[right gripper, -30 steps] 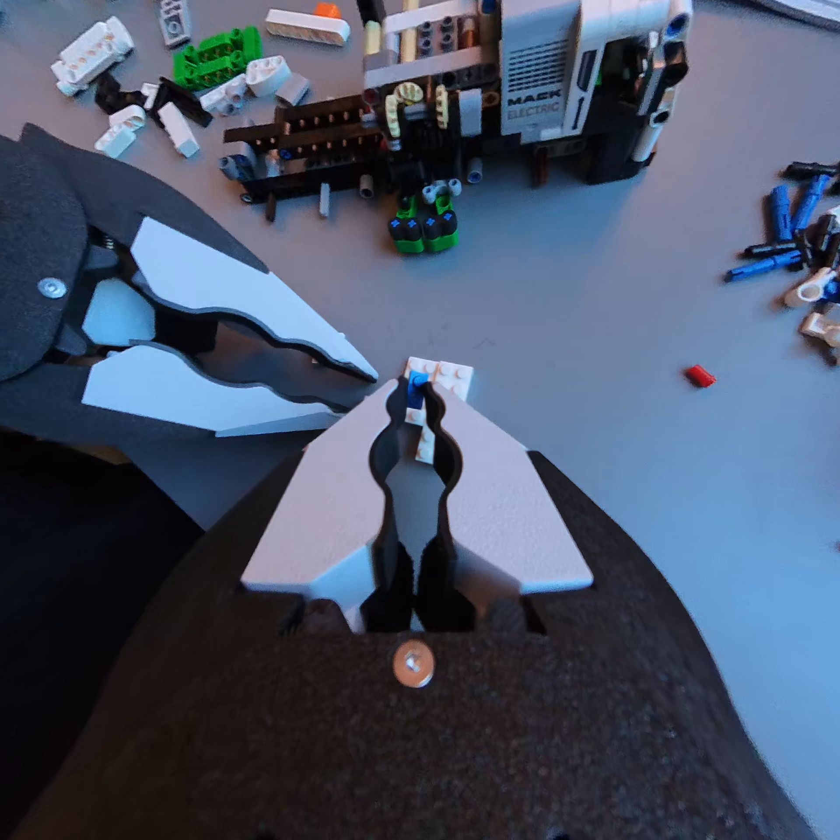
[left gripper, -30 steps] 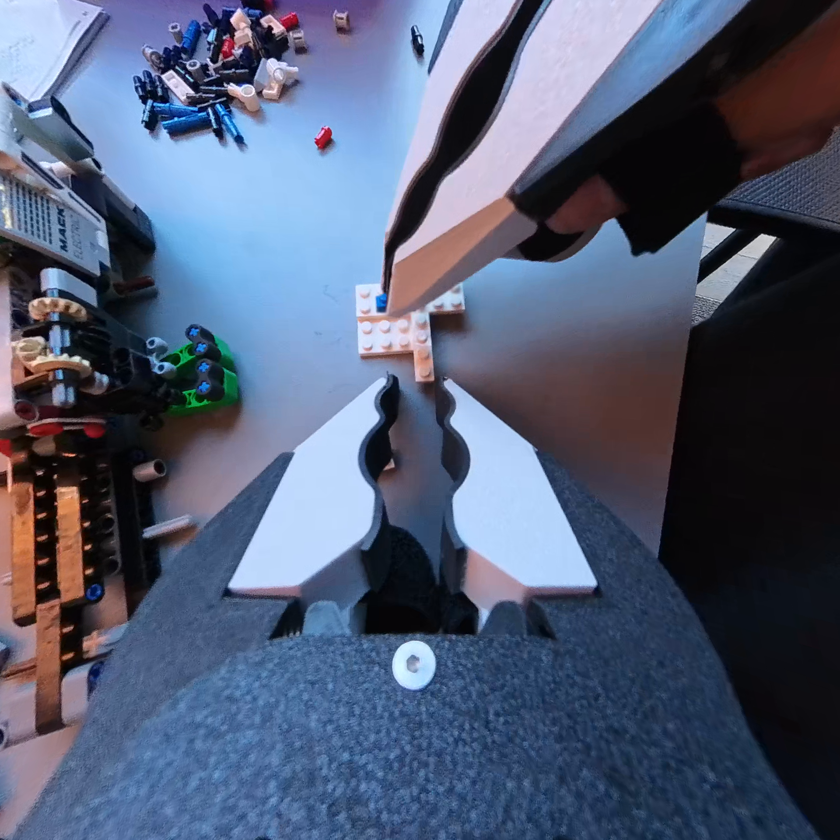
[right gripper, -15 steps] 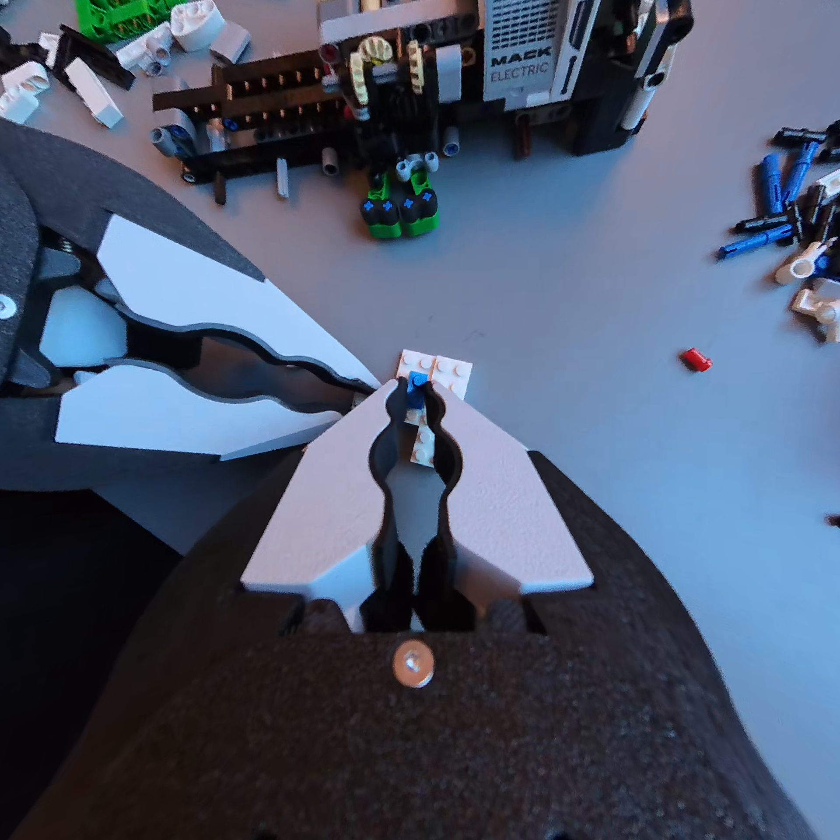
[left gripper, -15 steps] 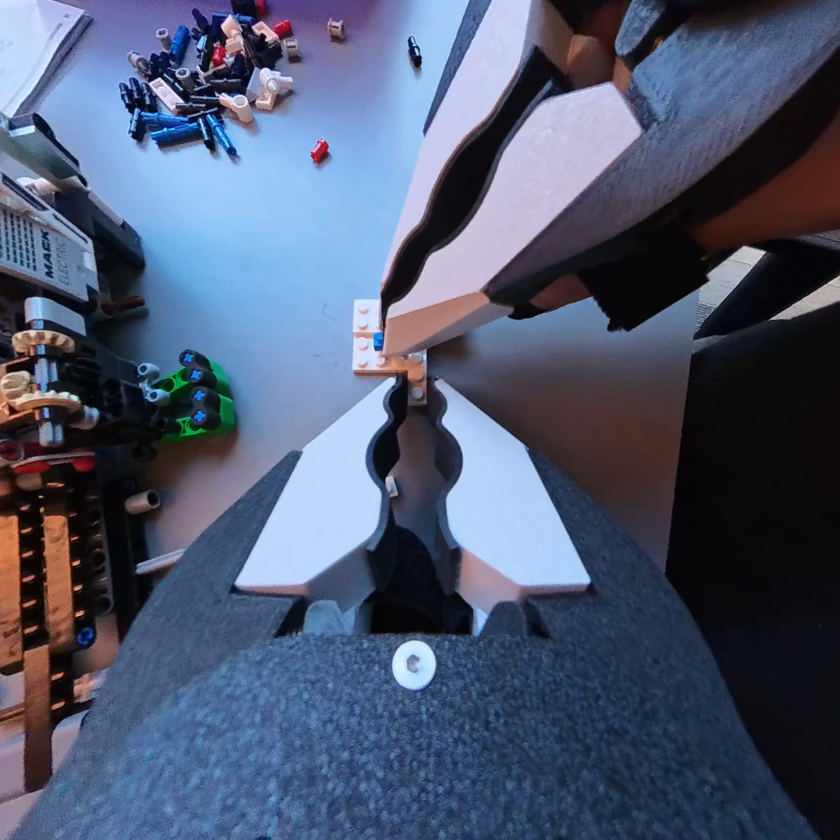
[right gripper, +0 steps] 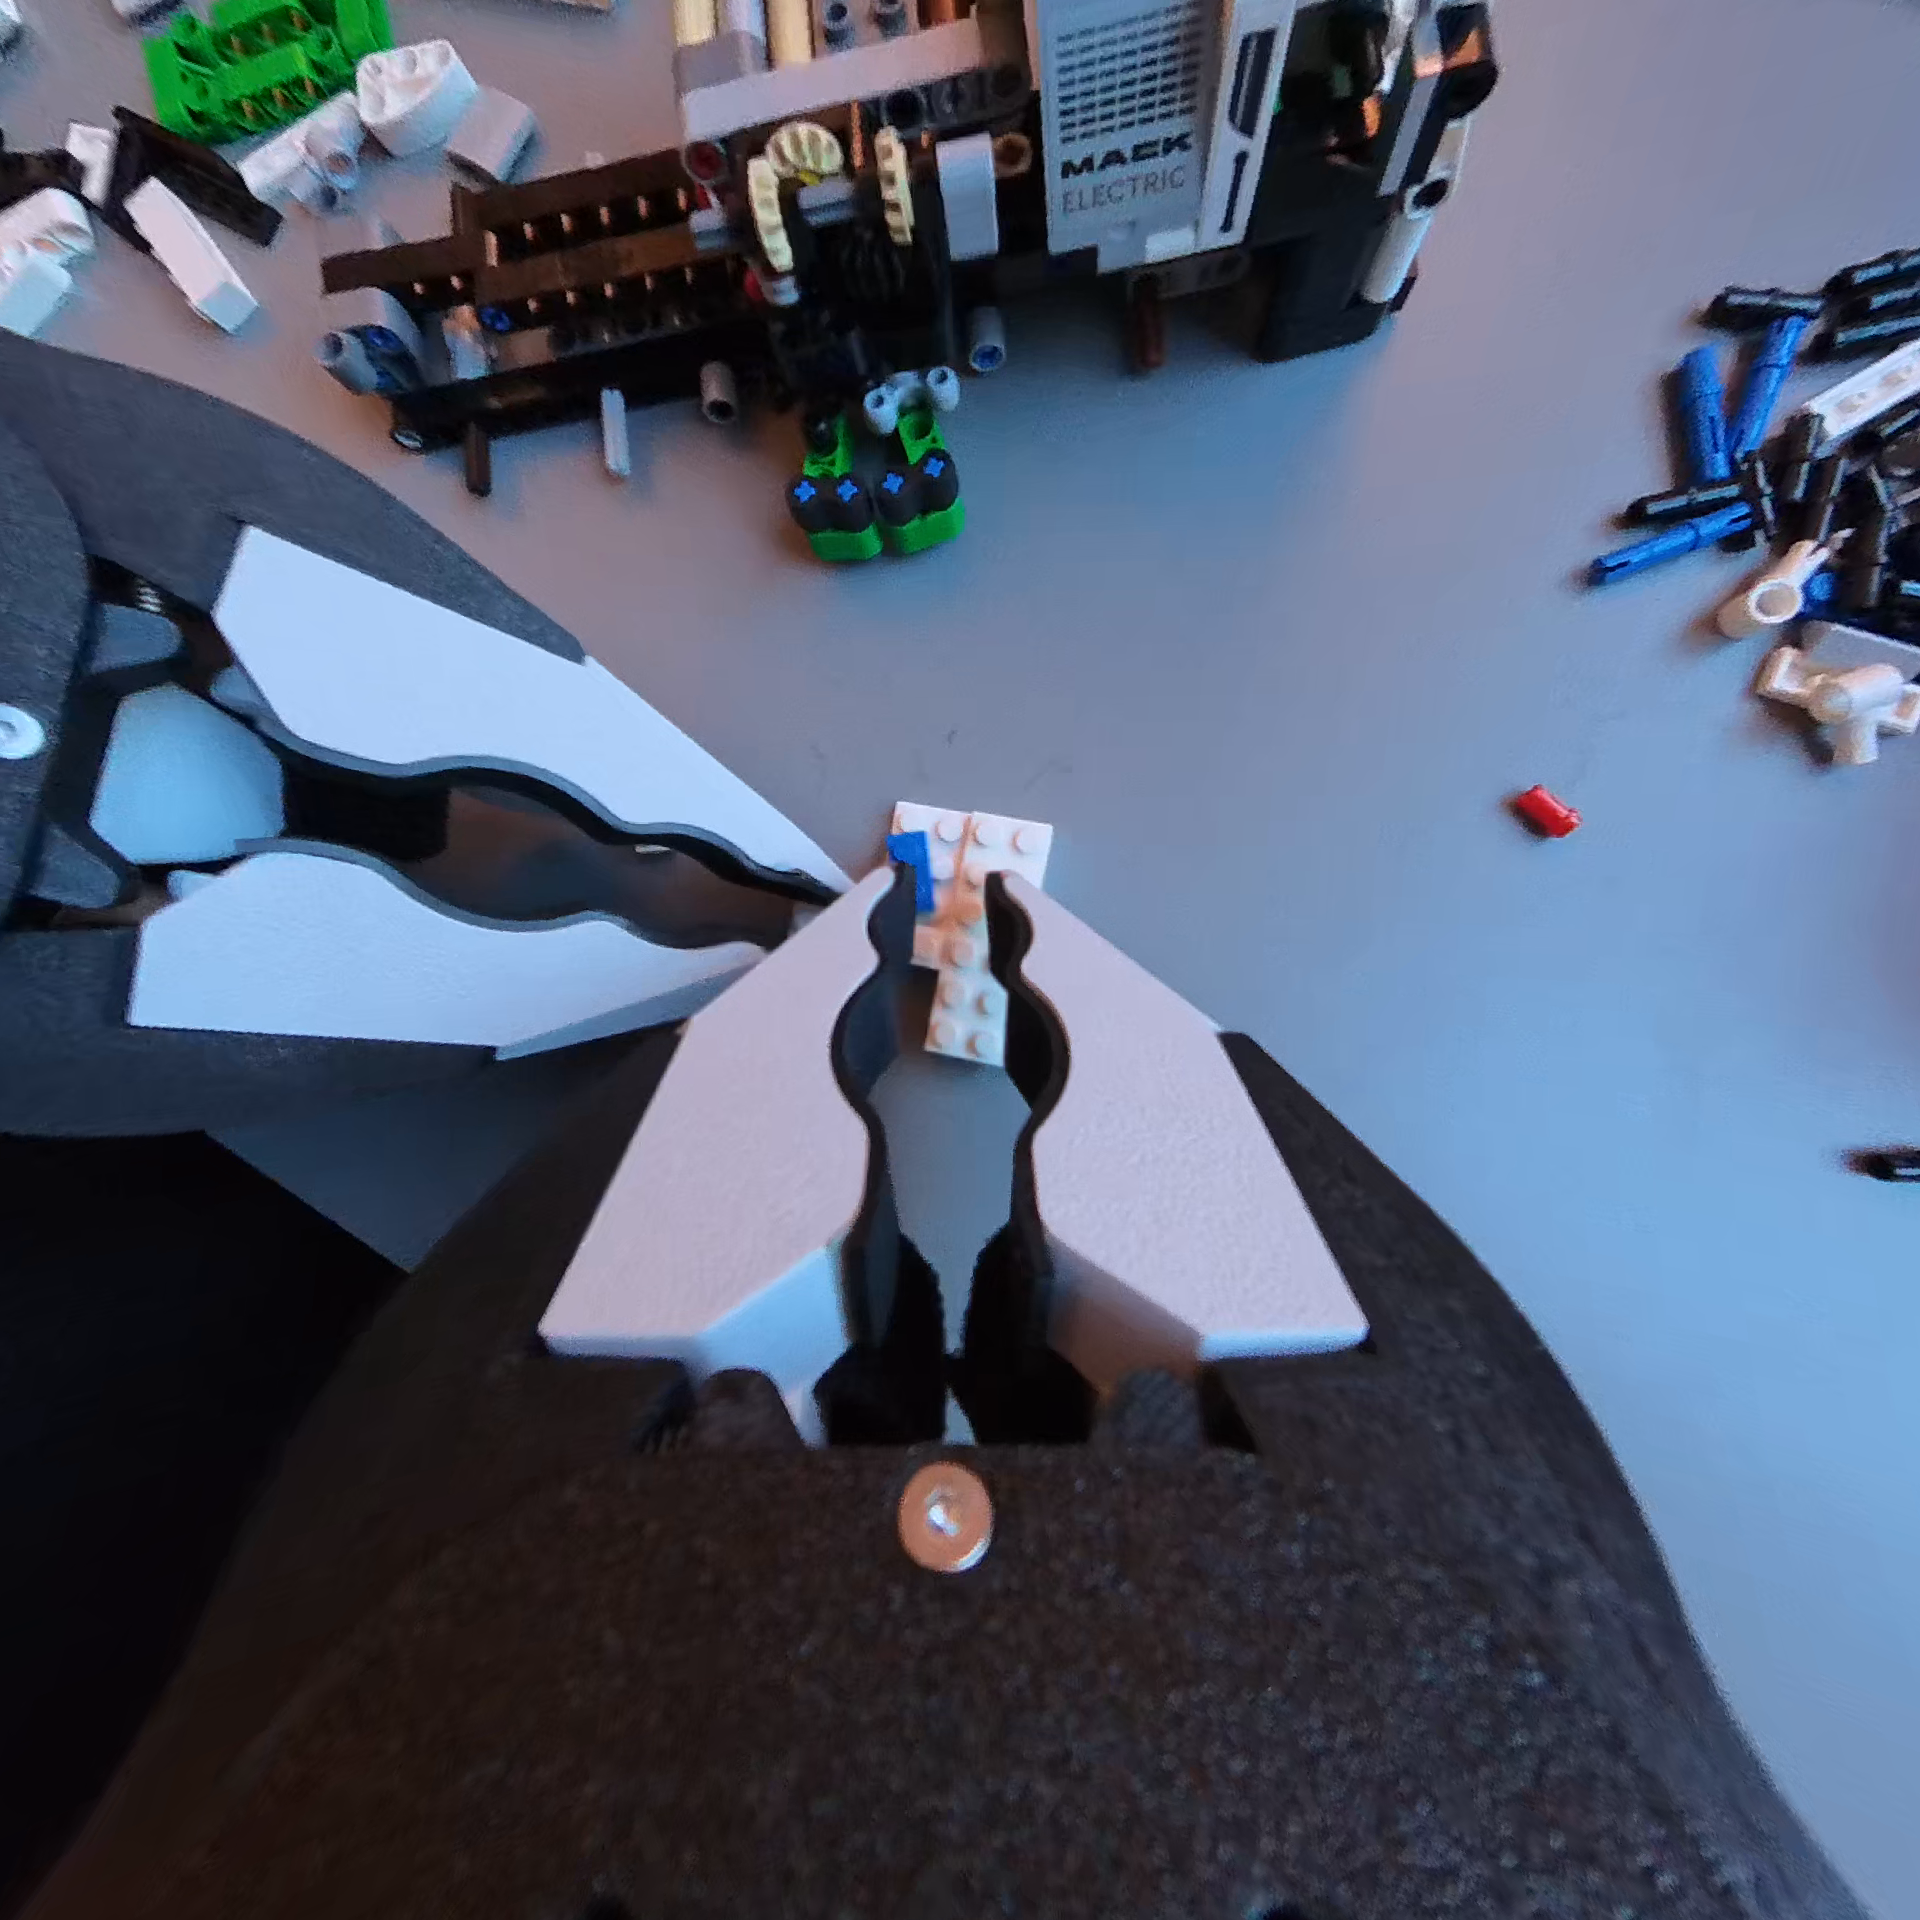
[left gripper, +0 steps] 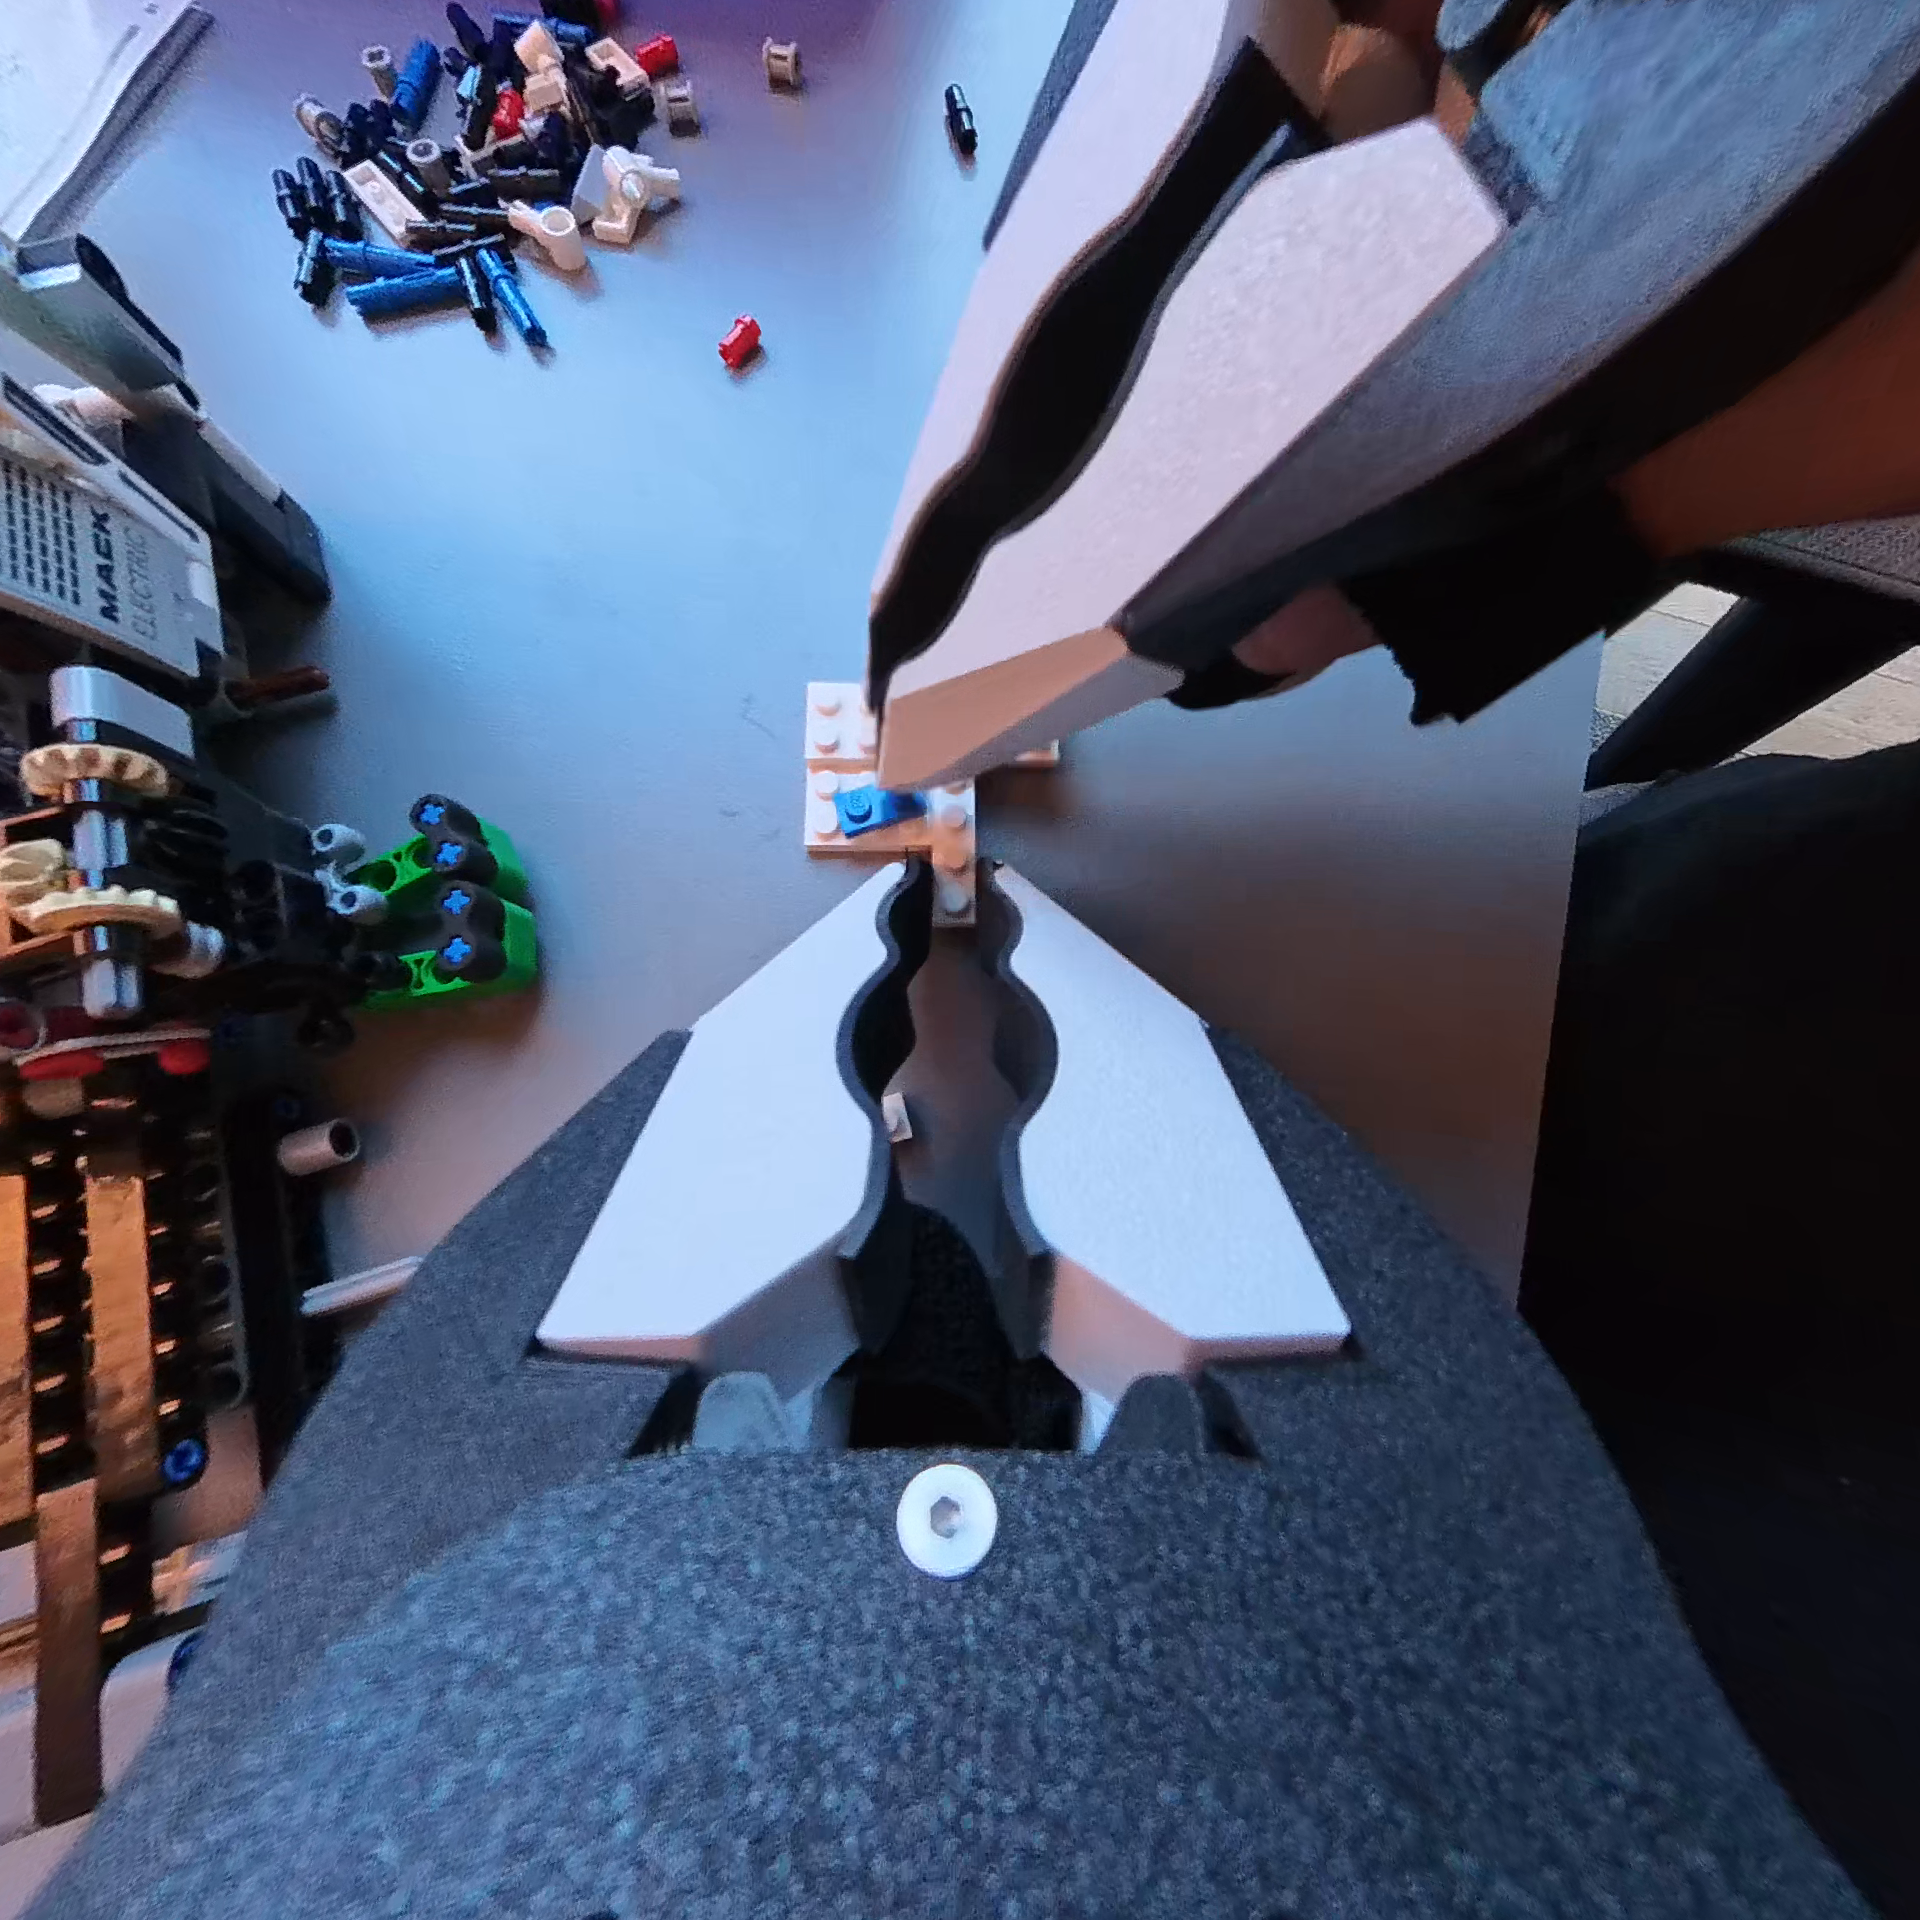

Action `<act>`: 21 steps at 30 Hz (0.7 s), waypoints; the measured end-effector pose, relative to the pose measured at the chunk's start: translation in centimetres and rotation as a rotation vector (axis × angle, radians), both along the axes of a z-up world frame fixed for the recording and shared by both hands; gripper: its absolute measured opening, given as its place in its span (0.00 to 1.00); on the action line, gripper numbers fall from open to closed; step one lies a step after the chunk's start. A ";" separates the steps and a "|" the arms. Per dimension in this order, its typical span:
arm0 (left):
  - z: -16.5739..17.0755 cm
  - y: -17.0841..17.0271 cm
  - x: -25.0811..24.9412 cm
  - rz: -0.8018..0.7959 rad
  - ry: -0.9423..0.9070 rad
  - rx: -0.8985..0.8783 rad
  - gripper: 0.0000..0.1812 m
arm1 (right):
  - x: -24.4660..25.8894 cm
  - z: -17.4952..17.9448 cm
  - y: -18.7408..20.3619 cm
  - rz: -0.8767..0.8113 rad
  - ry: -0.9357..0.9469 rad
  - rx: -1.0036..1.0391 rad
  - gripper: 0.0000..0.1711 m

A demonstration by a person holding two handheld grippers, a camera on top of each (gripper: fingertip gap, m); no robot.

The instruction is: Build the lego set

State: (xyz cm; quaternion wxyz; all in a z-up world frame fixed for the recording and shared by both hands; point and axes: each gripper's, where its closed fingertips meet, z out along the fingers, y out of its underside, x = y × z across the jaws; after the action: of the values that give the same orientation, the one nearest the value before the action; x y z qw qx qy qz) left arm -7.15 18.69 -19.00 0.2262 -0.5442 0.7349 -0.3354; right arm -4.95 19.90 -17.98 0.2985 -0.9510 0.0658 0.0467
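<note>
A flat white plate assembly (left gripper: 831, 727) lies on the grey table; it also shows in the right wrist view (right gripper: 997, 842). A small blue plate (left gripper: 868, 810) lies tilted on it, and shows beside my right gripper's left tip (right gripper: 912, 862). My left gripper (left gripper: 954, 871) is closed on the assembly's narrow white tab (left gripper: 954, 894), and shows from the side in the right wrist view (right gripper: 805, 914). My right gripper (right gripper: 943, 883) is slightly open and empty, with its tips right over the plates. It comes down from the upper right in the left wrist view (left gripper: 883, 743), just above the blue plate.
A partly built truck model (right gripper: 1143, 156) stands behind the plates and at the left of the left wrist view (left gripper: 104, 623), with green parts (left gripper: 468, 914) beside it. A pile of blue and black pins (left gripper: 468, 208), a red piece (left gripper: 740, 341) and a black pin (left gripper: 961, 109) lie farther off. The table edge (left gripper: 1558, 935) is at the right. The grippers are tip to tip, or close to it. My right tips are roughly 10 cm from the red piece (left gripper: 740, 341). It is also in sight in the right wrist view (right gripper: 1543, 810).
My right gripper opened and let go of the blue plate, which now lies tilted on the white plates. My left gripper moved forward and closed on the white tab.
</note>
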 end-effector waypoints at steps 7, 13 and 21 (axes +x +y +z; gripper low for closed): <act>0.0 0.1 0.0 0.004 -0.001 0.003 0.03 | -0.7 1.0 0.6 0.071 -0.007 0.049 0.08; 0.0 0.1 0.0 0.006 -0.003 0.008 0.03 | -1.3 -0.1 0.9 0.141 -0.036 0.007 0.04; 0.0 0.3 0.1 0.020 -0.004 0.012 0.03 | -0.6 -0.2 0.4 0.085 -0.061 -0.014 0.00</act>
State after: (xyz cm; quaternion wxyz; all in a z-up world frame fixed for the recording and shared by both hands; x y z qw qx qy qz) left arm -7.03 18.96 -19.00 0.2344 -0.5496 0.7309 -0.3298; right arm -5.52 20.35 -18.16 0.2913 -0.9560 0.0164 0.0300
